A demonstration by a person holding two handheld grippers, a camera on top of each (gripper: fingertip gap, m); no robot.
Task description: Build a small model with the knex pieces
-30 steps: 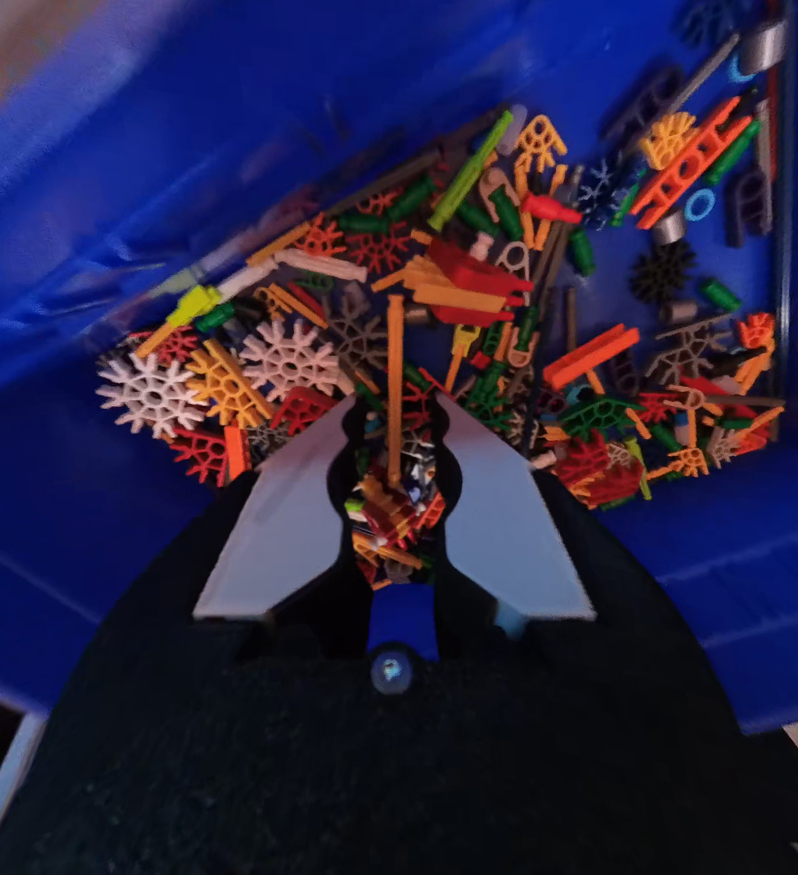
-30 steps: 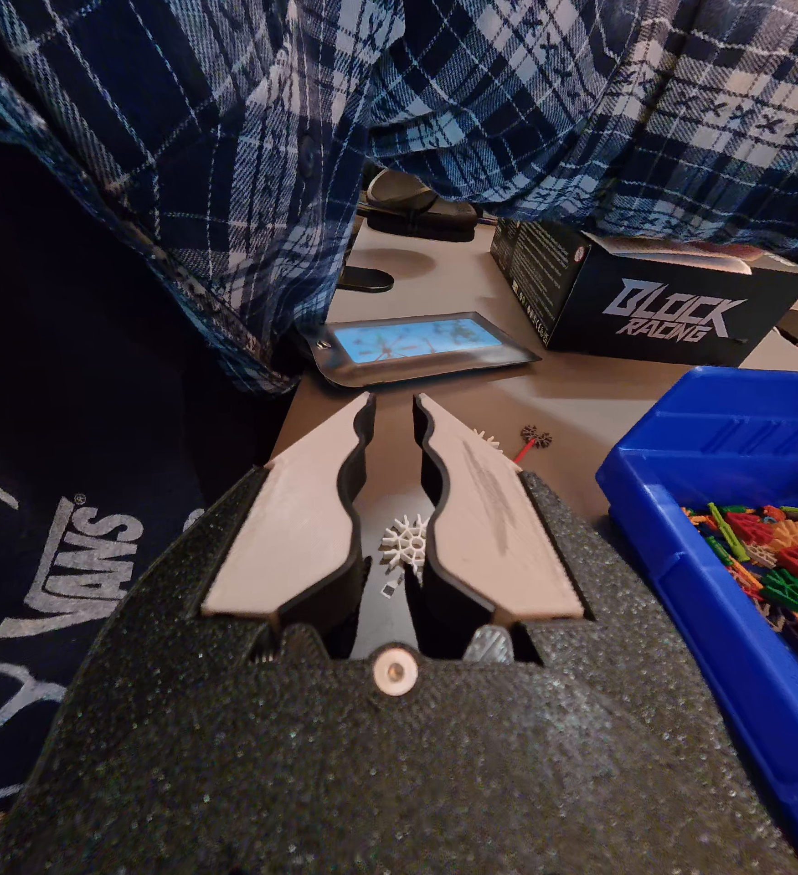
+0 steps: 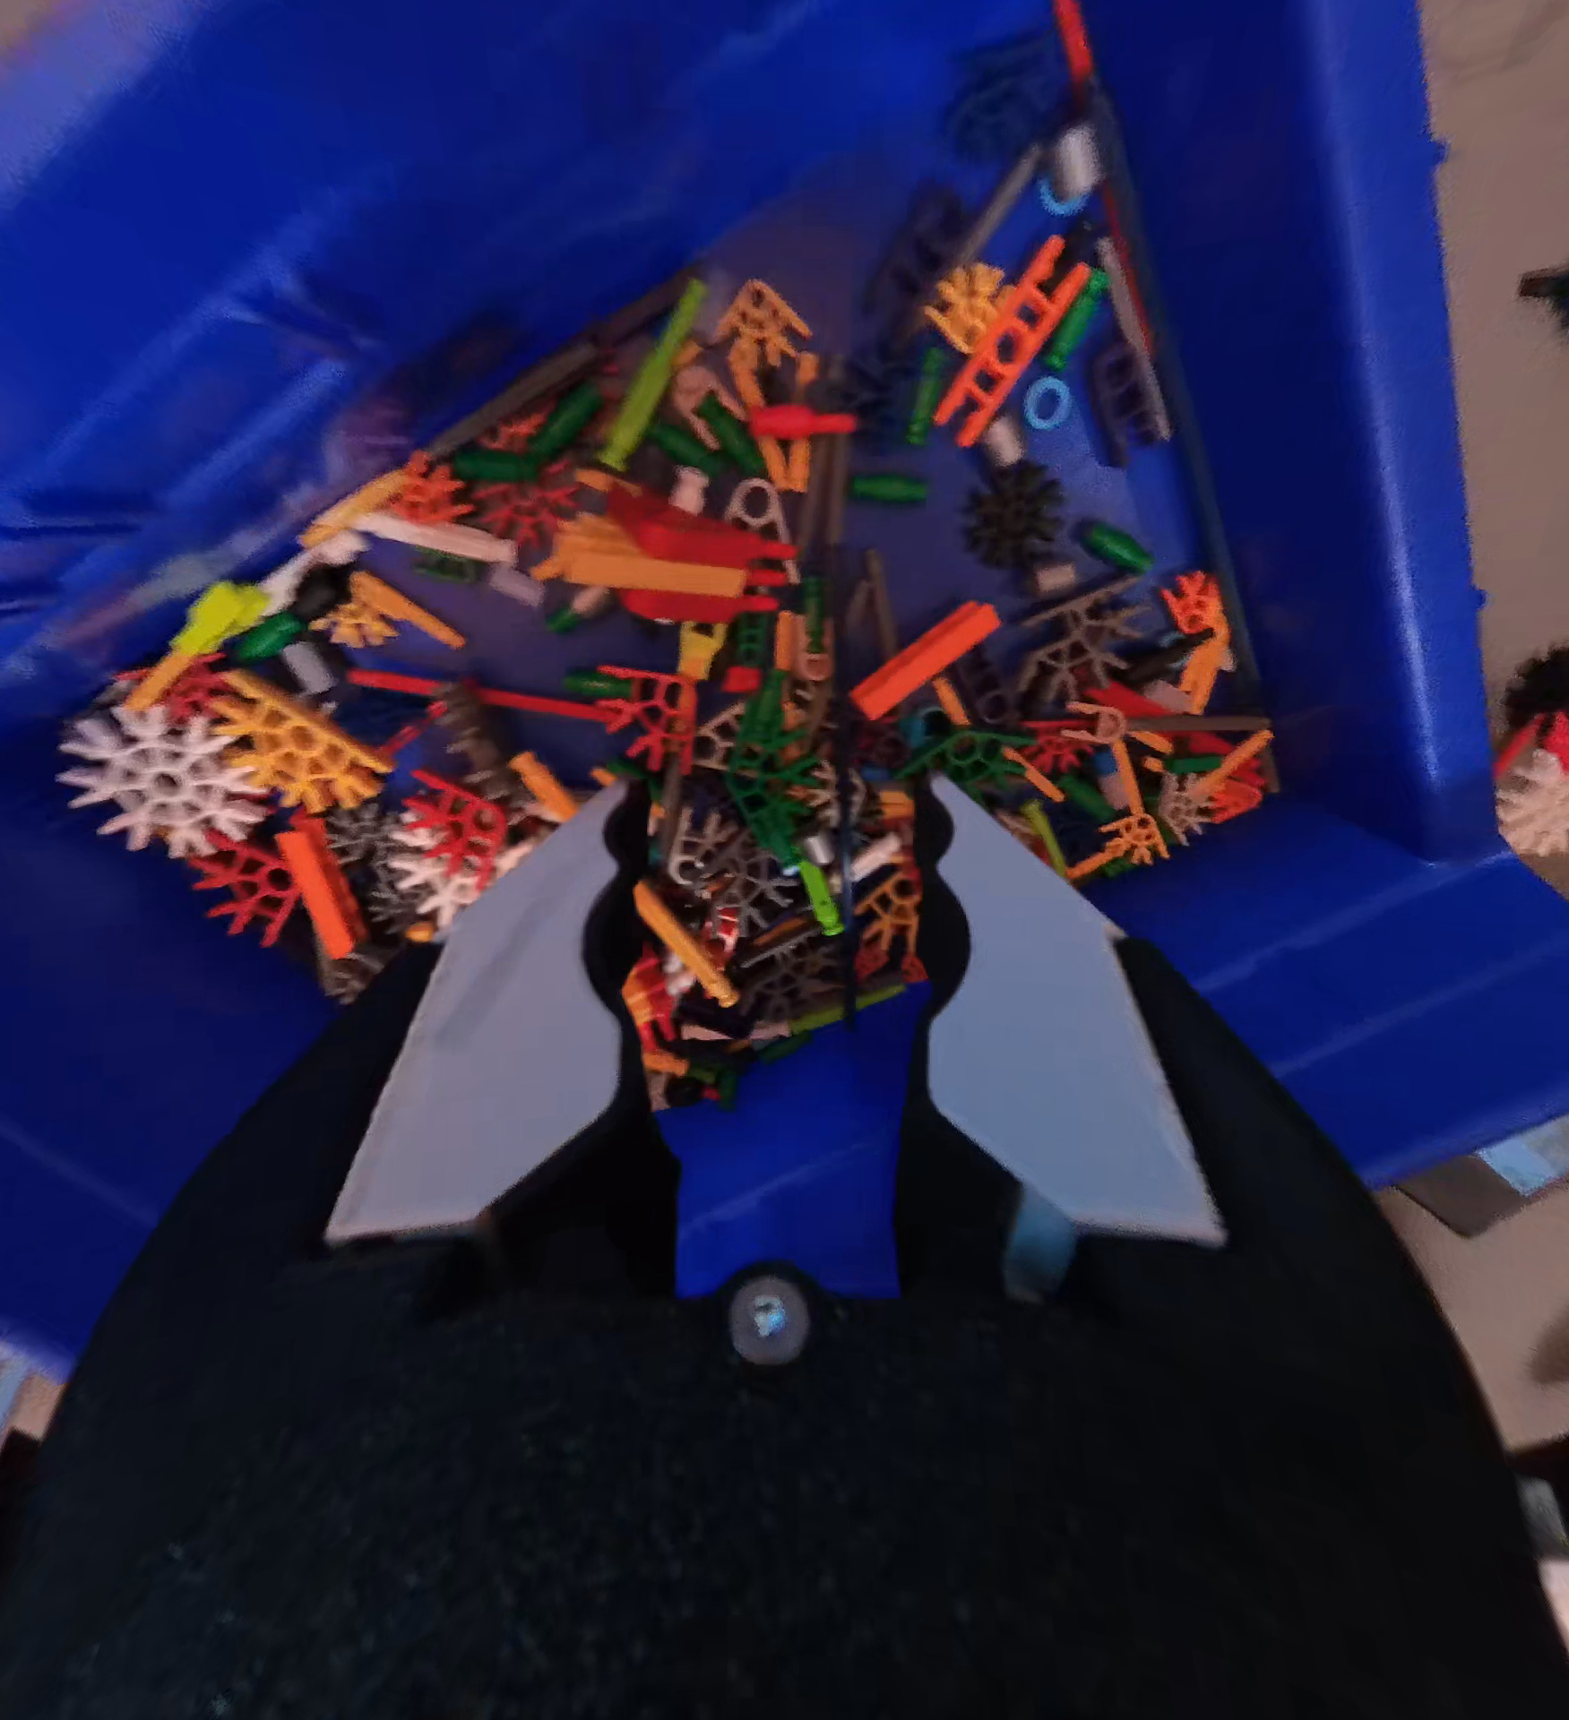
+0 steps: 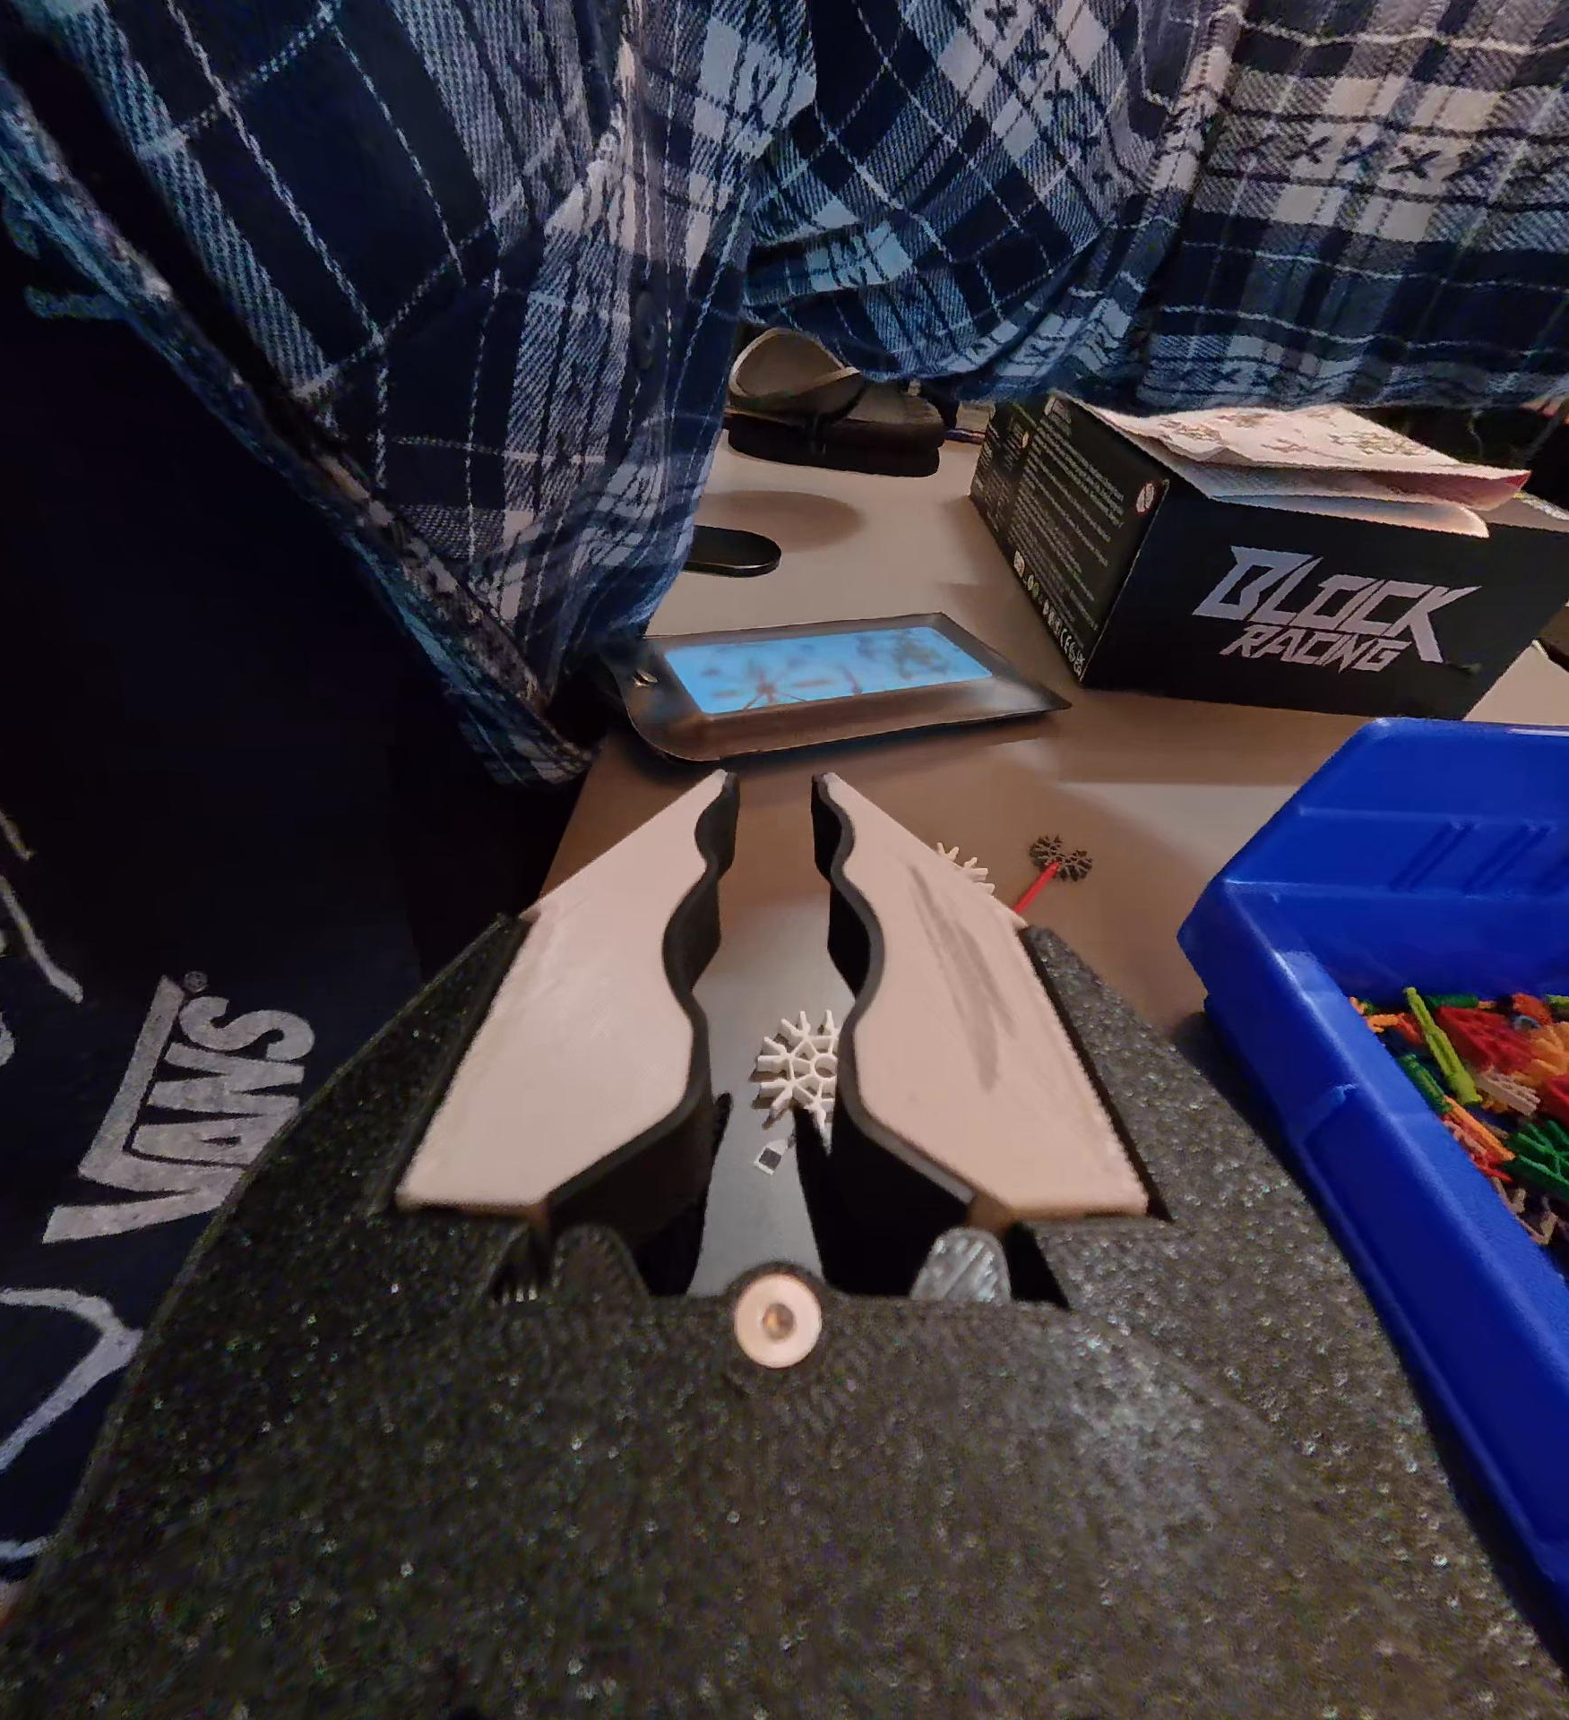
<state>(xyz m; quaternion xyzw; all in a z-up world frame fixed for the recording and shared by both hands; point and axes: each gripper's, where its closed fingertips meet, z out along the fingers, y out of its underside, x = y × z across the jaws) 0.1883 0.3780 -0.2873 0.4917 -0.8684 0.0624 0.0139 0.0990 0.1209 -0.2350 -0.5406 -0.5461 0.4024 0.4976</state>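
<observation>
While the left wrist view is blurred, the left tool [image 3: 776,800] reads spread, empty, tips over the heap of plastic construction pieces [image 3: 743,893] in the blue bin [image 3: 315,233]. A white snowflake connector [image 3: 161,777] lies far left. Judgement: a clean pick wants one piece isolated, not a cluster.

Right wrist view: right tool [image 4: 773,791] slightly parted, gripping nothing, low over the worktop [image 4: 1162,772]; a white connector [image 4: 799,1061] lies between its fingers.

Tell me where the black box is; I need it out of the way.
In the right wrist view the black box stands on the table at upper right, behind the blue bin and right of the blue-screened device.
</observation>
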